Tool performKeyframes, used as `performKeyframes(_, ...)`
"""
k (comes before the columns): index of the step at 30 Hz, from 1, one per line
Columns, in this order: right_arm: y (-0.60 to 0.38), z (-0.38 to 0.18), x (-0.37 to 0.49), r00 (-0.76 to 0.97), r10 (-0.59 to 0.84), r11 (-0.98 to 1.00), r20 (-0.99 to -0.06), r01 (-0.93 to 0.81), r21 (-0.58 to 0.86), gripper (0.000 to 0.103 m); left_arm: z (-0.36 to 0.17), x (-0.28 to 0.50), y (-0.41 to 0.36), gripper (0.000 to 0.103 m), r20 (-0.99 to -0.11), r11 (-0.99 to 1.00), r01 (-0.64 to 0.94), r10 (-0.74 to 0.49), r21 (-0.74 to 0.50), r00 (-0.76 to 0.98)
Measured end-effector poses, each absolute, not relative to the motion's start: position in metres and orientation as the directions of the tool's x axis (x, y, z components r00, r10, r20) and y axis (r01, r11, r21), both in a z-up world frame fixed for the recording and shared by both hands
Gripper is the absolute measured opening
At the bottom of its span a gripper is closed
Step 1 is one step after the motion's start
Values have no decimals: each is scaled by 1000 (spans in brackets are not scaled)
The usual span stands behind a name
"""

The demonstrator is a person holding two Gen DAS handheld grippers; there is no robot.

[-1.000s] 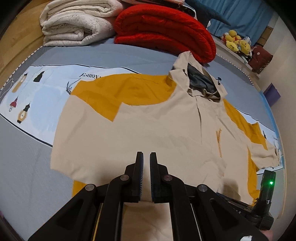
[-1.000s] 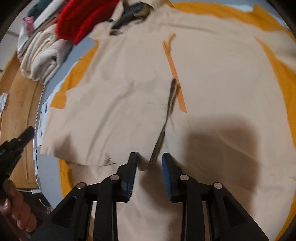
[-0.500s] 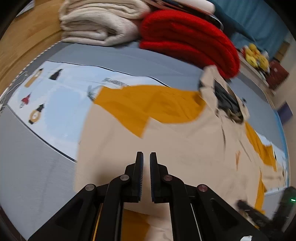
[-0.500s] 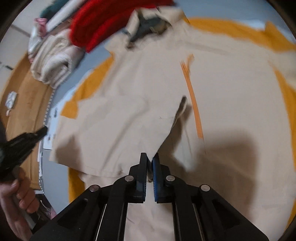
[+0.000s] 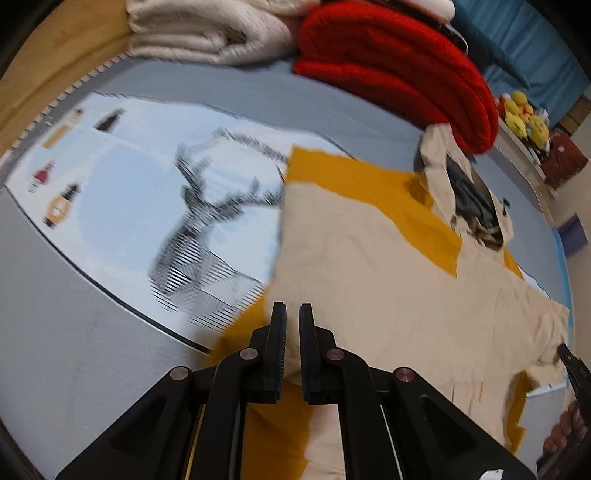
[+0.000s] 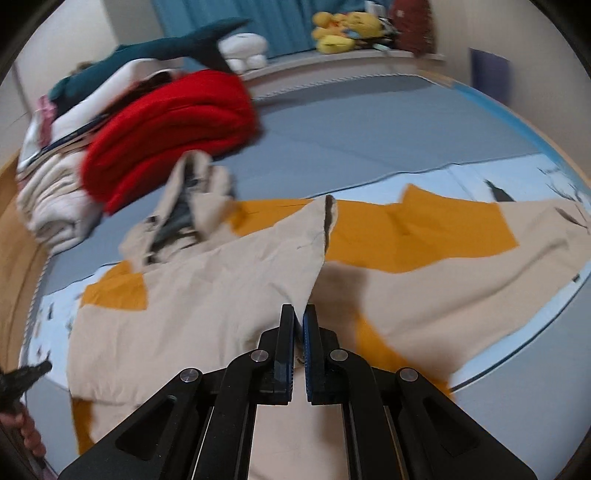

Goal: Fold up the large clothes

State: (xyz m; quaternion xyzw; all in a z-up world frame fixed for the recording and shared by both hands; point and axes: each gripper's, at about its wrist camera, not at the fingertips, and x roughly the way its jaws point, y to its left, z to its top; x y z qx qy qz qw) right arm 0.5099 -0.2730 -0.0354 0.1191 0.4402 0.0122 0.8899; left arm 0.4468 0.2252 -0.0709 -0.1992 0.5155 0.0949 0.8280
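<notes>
Two claws: both mine, one in each hand, working a beige-and-mustard jacket (image 5: 388, 280) that lies spread on the bed (image 5: 74, 332)
Right claw (image 6: 299, 321): clenched on a beige edge of the jacket; its jaws have just been closing, and the cloth runs up from between them as a raised flap
Left claw (image 5: 291, 321): clenched, jaws nearly together; jacket cloth lies right under the tips, but I cannot tell whether any of it is pinched
Jacket: front up, hood (image 6: 192, 206) toward the red blanket (image 6: 173, 129) and the white bedding (image 5: 207, 33) at the head of the bed, mustard panels showing at both sides
Step, as I judge it: I am carrying the lifted edge across the body to make a fold
Risk one: the pinch looks thin, so the edge may slip out if I pull fast
Risk two: dragging instead of lifting may shift the whole jacket and skew the crease
Risk three: the hood is bunched near the red blanket and may catch there
Risk four: if the left claw holds nothing, the far side may ride along
</notes>
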Motion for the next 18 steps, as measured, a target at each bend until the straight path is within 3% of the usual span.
performKeyframes(5, -288, -46, 521, 594, 113, 970, -796, 108, 218, 6, -103, 456, 211, 5, -919, 915, -324, -107, -241, 380)
performKeyframes(9, -299, -62, 523, 554, 63, 964, -830, 181, 193, 11, -134, 455, 218, 7, -959, 909, -378, -73, -177, 273)
performKeyframes(12, -305, -67, 521, 556, 71, 952, -828, 211, 223, 12, -126, 454, 212, 7, -960, 916, -377, -28, -137, 279)
performKeyframes(18, -296, -88, 528, 502, 179, 942, -846, 160, 294, 39, -110, 457, 185, 12, -939, 955, -257, -51, -146, 340)
